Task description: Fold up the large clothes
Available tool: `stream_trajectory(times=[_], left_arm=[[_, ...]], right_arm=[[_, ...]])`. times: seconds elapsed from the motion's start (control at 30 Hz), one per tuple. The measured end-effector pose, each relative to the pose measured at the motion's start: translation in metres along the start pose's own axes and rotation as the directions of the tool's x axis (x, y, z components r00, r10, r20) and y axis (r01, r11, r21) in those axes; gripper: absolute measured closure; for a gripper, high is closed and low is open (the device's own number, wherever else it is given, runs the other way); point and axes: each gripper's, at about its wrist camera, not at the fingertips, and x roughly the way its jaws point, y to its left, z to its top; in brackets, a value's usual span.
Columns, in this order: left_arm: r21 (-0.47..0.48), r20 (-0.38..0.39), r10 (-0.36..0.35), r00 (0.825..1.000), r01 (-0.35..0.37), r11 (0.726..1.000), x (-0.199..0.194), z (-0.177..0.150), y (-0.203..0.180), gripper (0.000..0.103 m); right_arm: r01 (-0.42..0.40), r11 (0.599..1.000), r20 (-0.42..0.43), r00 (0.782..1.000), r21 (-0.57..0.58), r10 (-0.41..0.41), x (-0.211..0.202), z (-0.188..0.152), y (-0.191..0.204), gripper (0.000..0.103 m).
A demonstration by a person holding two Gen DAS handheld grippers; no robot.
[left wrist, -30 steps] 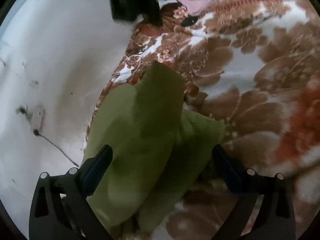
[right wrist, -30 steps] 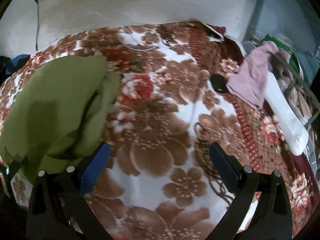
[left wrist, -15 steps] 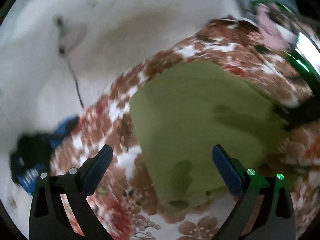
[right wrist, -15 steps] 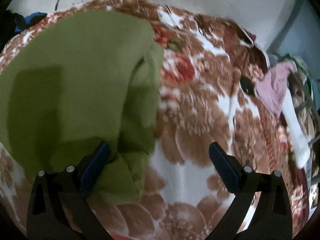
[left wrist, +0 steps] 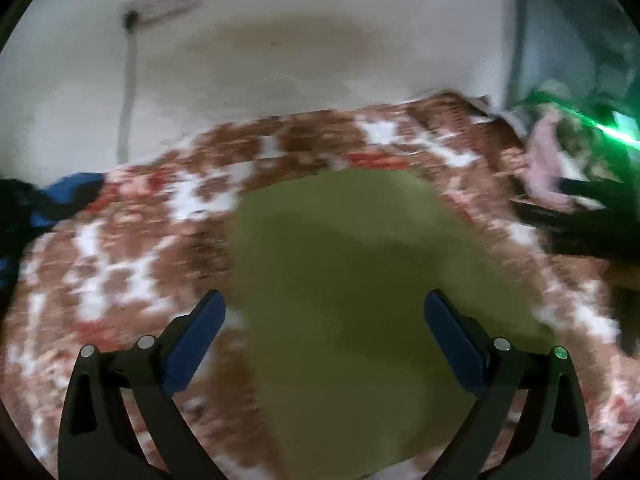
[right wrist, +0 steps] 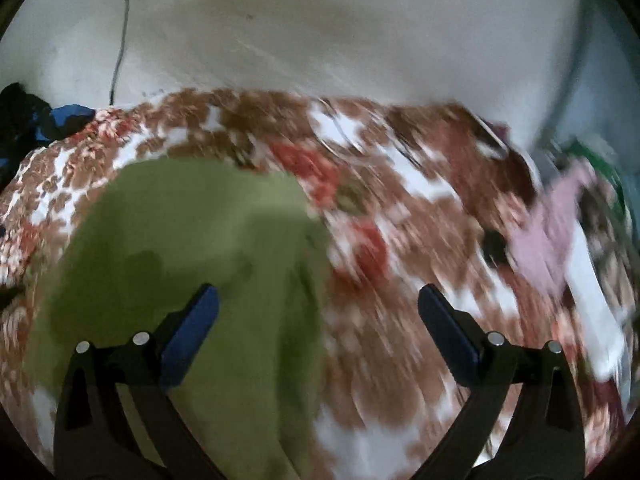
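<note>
An olive-green garment (left wrist: 352, 292) lies folded into a flat pad on the flowered brown, red and white blanket (left wrist: 120, 264). My left gripper (left wrist: 325, 320) hovers open above its near half, empty. In the right wrist view the same green garment (right wrist: 188, 280) fills the lower left. My right gripper (right wrist: 318, 308) is open too, its left finger over the cloth's right part and its right finger over the bare blanket (right wrist: 400, 320). Both views are blurred by motion.
A pale wall (left wrist: 280, 40) with a socket and hanging cable (right wrist: 120, 40) runs behind the bed. Dark and blue clothes (left wrist: 52, 200) are piled at the left end. Pink and white garments (right wrist: 560, 232) lie at the right, near a green heap (right wrist: 592, 160).
Both cameras have swung and lifted to face the wall. The green garment, bunched one second ago, now lies as a flatter pad. Neither gripper has closed.
</note>
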Motion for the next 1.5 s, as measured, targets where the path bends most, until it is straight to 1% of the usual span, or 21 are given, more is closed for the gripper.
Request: stream_trajectory(times=[0.07,0.13,0.2,0.23,0.27,0.33,0.47,0.57,0.63,0.67,0.73,0.83,0.9,0.97,1.07,1.2,1.27,1.33,1.4,1.43,1.5], left_arm=[[0.059,0.004,-0.019,1.000,0.019,0.998,0.011,0.001,-0.017,0.005],[0.108,-0.015,-0.040,0.999,0.041,0.993,0.025,-0.004,-0.032,0.005],[0.118,-0.065,-0.045,0.997,0.052,0.992,0.041,-0.016,-0.039,0.005],[0.127,-0.116,-0.029,0.993,0.044,0.991,0.055,-0.028,-0.042,0.005],[0.142,-0.131,-0.011,0.991,0.030,0.989,0.059,-0.035,-0.043,0.006],[0.212,-0.117,0.038,0.992,-0.013,0.977,0.058,-0.052,-0.047,0.006],[0.156,-0.100,0.012,0.995,0.004,0.988,0.039,-0.075,-0.036,0.006],[0.137,-0.112,-0.003,0.994,0.018,0.990,0.024,-0.087,-0.029,0.006],[0.103,-0.133,-0.027,0.991,0.041,0.994,0.013,-0.089,-0.021,0.005],[0.088,-0.135,-0.034,0.990,0.046,0.995,0.009,-0.088,-0.017,0.005],[0.029,-0.091,-0.020,0.996,0.022,0.999,-0.008,-0.078,-0.001,0.005],[-0.066,-0.026,-0.004,1.000,0.002,0.998,-0.025,-0.055,0.022,0.005],[-0.091,-0.020,0.008,1.000,-0.010,0.996,-0.021,-0.042,0.028,0.005],[-0.093,-0.051,-0.003,0.999,-0.002,0.996,-0.008,-0.039,0.026,0.005],[-0.092,-0.167,-0.059,0.984,0.044,0.995,0.026,-0.059,0.016,0.005],[-0.131,-0.170,-0.086,0.982,0.064,0.989,0.027,-0.092,0.017,0.004],[-0.099,-0.214,-0.056,0.975,0.035,0.994,0.023,-0.103,0.018,0.004],[-0.052,-0.255,-0.001,0.967,-0.013,0.999,0.016,-0.111,0.019,0.004],[-0.032,-0.285,0.065,0.956,-0.077,0.997,0.002,-0.116,0.020,0.004],[-0.022,-0.296,0.093,0.951,-0.104,0.994,-0.005,-0.117,0.021,0.005],[-0.024,-0.290,0.114,0.950,-0.126,0.992,-0.025,-0.113,0.022,0.005]], right_arm=[[-0.023,0.999,0.012,1.000,-0.023,0.024,0.033,0.027,0.019,0.005],[-0.013,0.999,-0.032,0.999,-0.047,0.011,0.069,0.043,0.034,0.005],[-0.040,0.997,-0.092,0.995,-0.064,0.034,0.107,0.051,0.046,0.005],[-0.036,0.996,-0.126,0.992,-0.080,0.026,0.124,0.051,0.051,0.005],[-0.043,0.995,-0.148,0.989,-0.085,0.030,0.135,0.051,0.053,0.005],[-0.049,0.997,-0.174,0.984,-0.067,0.037,0.152,0.047,0.050,0.005],[0.004,0.998,-0.174,0.985,-0.067,-0.016,0.169,0.042,0.033,0.005],[0.038,0.999,-0.194,0.980,-0.011,-0.039,0.177,0.042,0.004,0.005],[0.057,0.998,-0.184,0.981,0.003,-0.056,0.166,0.042,-0.008,0.005],[0.061,0.998,-0.159,0.986,0.007,-0.059,0.149,0.040,-0.012,0.005],[0.014,1.000,-0.086,0.996,0.017,-0.013,0.104,0.032,-0.014,0.005],[-0.045,0.999,-0.031,0.999,0.005,0.045,0.039,0.006,-0.004,0.005],[-0.068,0.998,-0.051,0.996,0.004,0.069,0.012,-0.018,0.008,0.005],[-0.089,0.996,-0.081,0.993,0.002,0.089,-0.006,-0.047,0.022,0.005],[-0.075,0.996,-0.131,0.989,-0.041,0.069,-0.012,-0.093,0.041,0.005],[-0.043,0.991,-0.165,0.986,-0.127,0.022,-0.007,-0.140,0.039,0.005],[-0.021,0.986,-0.177,0.984,-0.168,-0.009,-0.004,-0.156,0.025,0.005],[-0.028,0.989,-0.202,0.979,-0.143,-0.002,-0.004,-0.164,0.009,0.005],[0.012,0.991,-0.203,0.978,-0.130,-0.039,-0.014,-0.162,-0.004,0.005],[0.016,0.992,-0.196,0.980,-0.122,-0.040,-0.020,-0.160,-0.008,0.005],[0.010,0.998,-0.187,0.982,-0.067,-0.023,-0.038,-0.154,-0.017,0.005]])
